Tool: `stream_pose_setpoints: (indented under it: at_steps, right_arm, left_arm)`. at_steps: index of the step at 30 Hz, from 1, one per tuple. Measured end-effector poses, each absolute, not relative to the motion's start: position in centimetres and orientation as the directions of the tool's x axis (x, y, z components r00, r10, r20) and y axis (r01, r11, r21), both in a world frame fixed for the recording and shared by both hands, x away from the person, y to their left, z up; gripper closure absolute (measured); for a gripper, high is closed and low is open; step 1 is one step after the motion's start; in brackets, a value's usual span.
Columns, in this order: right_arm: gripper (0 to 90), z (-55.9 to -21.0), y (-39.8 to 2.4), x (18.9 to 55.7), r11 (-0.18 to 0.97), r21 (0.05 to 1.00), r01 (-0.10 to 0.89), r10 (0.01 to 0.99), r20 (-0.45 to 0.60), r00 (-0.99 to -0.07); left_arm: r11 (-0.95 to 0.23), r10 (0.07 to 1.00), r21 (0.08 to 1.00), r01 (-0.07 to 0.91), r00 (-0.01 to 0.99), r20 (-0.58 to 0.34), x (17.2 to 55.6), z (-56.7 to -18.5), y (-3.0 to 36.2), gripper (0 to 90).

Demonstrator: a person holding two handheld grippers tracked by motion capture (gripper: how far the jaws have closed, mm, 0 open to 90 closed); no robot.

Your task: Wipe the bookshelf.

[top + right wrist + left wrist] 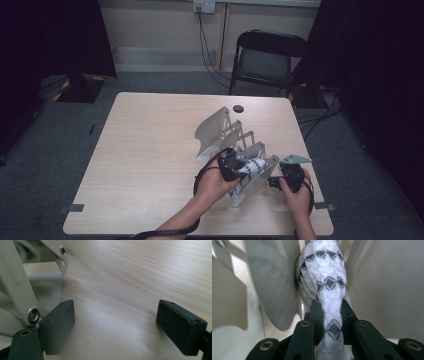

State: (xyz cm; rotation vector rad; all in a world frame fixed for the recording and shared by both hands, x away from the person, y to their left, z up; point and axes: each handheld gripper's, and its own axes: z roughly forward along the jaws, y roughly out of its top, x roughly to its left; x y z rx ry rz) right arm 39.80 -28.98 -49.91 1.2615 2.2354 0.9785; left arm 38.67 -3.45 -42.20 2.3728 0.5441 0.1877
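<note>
One rolled white sock [323,287] with a black diamond pattern is the thing in hand: it sits clamped between the fingers [315,315] of the left gripper [235,167], which pinch it near its lower end while the bulk of the roll bulges out ahead of them. In the left gripper view the sock is already partway down between two of the pale grey panels of an accordion-style divider rack [222,135], one panel to each side. In the high view the rack stands stretched out on the wooden surface [150,150], running from the far middle toward the person's near right, and the sock is at its near end.

The step looks like seating the sock into that near slot. To do it well, the left gripper should probably go down straight between the two panels, keeping the roll centred so it does not catch a panel edge and push the rack along. The grip should hold until the sock rests at the bottom, or the roll may unfurl as it drops.

The right gripper [292,175] is low beside the rack's near end, its fingers [58,325] spread wide with nothing between them and bare wood beneath; one finger is just beside a riveted strut. It seems placed to steady the rack, which is light and likely to slide.

A black folding chair [267,57] stands beyond the surface.
</note>
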Motion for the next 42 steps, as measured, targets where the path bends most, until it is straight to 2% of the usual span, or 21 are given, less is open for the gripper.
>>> stream_pose_setpoints:
  at_steps: [8,16,25,42]
  right_arm:
    - [15.0,-49.9,-29.0,39.8,0.351,0.734,0.582,0.856,0.002,-0.518]
    - [15.0,-49.9,-29.0,39.8,0.351,0.734,0.582,0.856,0.002,-0.518]
    - [15.0,-49.9,-29.0,39.8,0.35,0.734,0.582,0.856,0.002,-0.517]
    - [15.0,-49.9,-29.0,39.8,0.351,0.734,0.581,0.855,0.001,-0.518]
  left_arm:
    - [-0.698,0.451,0.619,0.36,0.893,-0.01,38.6,-44.6,-3.0,77.4]
    - [-0.696,0.462,0.614,0.372,0.887,-0.013,38.3,-45.2,-2.7,77.3]
    - [-0.636,0.484,0.673,0.377,0.875,-0.033,38.2,-41.4,-2.4,77.4]
    - [-0.604,0.477,0.744,0.284,0.877,0.054,38.5,-34.1,-2.6,77.4]
